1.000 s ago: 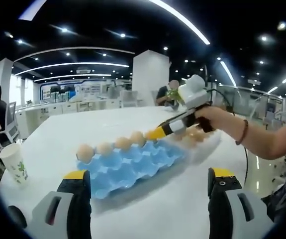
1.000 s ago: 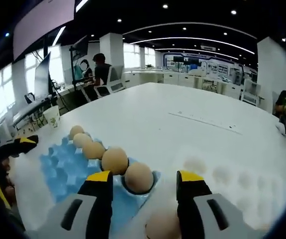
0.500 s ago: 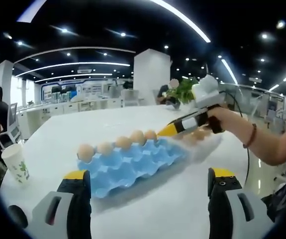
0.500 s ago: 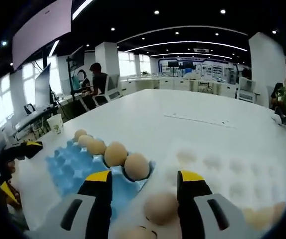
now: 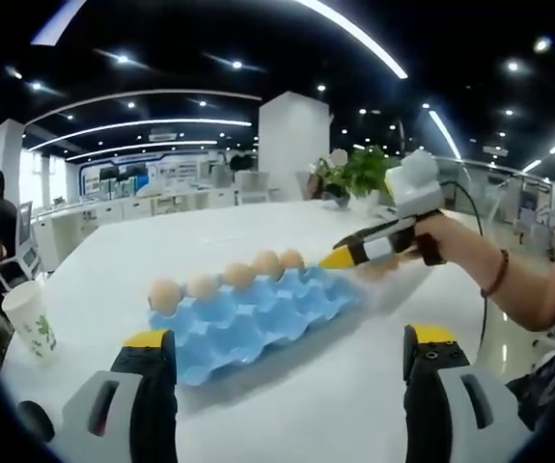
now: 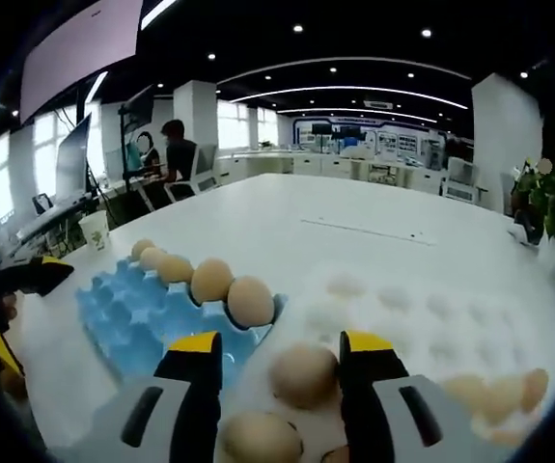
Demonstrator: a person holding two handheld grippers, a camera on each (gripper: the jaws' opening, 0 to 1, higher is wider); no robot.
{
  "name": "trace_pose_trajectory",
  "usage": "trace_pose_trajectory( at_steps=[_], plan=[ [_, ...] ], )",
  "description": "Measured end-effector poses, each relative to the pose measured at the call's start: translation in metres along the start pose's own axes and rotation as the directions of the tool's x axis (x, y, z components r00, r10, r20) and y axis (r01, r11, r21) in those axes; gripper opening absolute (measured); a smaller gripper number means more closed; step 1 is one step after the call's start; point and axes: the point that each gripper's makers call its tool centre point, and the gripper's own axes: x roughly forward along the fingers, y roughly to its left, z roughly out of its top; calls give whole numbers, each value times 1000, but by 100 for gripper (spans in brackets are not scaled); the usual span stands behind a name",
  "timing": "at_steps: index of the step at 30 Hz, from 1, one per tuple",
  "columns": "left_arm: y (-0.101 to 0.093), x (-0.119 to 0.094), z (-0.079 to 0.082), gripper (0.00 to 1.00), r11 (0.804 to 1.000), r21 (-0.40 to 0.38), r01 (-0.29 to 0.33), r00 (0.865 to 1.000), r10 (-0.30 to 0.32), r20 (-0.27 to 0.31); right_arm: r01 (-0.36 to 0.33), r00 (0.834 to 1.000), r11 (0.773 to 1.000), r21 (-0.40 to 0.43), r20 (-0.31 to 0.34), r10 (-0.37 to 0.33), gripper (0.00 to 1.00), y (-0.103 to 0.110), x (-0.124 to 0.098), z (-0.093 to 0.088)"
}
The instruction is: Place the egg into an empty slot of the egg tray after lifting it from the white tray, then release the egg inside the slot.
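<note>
Eggs are seen in two places on a white table (image 5: 113, 270). Five brown eggs (image 6: 251, 301) are lined along one edge of a blue egg tray (image 6: 127, 323), whose other slots are bare. Just right of it, in the right gripper view, lies a white tray (image 6: 422, 328), with one egg (image 6: 303, 374) framed between the two spread, yellow-tipped jaws of the right gripper (image 6: 274, 355); nothing is clamped, and contact with that egg cannot be judged. Another egg (image 6: 261, 439) is seen nearer, and more eggs (image 6: 494, 395) at the tray's right end. In the left gripper view, the left gripper (image 5: 287, 349) is held open and empty on the near side of the blue tray, and the right gripper is seen beyond the tray's far right end, held in a hand (image 5: 441, 236). A paper cup (image 5: 28, 316) is placed at the far left.
</note>
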Motion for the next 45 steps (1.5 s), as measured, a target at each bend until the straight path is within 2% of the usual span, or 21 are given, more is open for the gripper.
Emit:
trace_pose_trajectory(
  at_steps=[6, 9, 10, 12, 17, 22, 25, 28, 32, 45],
  plan=[
    [-3, 0, 0, 100, 1000, -2, 8, 1000, -8, 2, 74, 997, 997, 4, 19, -74, 50, -1, -3, -1],
    [-4, 0, -1, 100, 1000, -3, 12, 1000, -12, 2, 117, 993, 993, 36, 24, -117, 49, -4, -4, -1],
    [-4, 0, -1, 100, 1000, -4, 13, 1000, -13, 3, 142, 989, 987, 70, 29, -144, 48, -7, -5, -1],
    [-3, 0, -1, 100, 1000, -3, 13, 1000, -13, 1, 158, 987, 985, 72, 25, -160, 46, -8, -4, -1],
    [-2, 0, -2, 100, 1000, -17, 14, 1000, -14, 9, 233, 972, 967, 104, 6, -235, 43, -12, -5, -4],
    [-3, 3, -5, 100, 1000, -16, 21, 1000, -21, -3, 344, 939, 925, 164, -34, -343, 32, -24, -8, -8],
    [-3, 4, -6, 99, 1000, -18, 24, 1000, -24, -1, 366, 930, 914, 177, -52, -363, 32, -25, -7, -9],
    [-2, 5, -7, 99, 1000, -12, 23, 1000, -23, -10, 381, 924, 912, 150, -86, -372, 32, -24, -8, -10],
    [-2, 5, -5, 99, 1000, -15, 24, 1000, -24, -2, 364, 930, 915, 175, -124, -346, 32, -27, -8, -10],
    [1, 1, -5, 99, 1000, -13, 15, 1000, -15, -2, 349, 937, 917, 193, -60, -344, 29, -27, -10, -9]
  ],
)
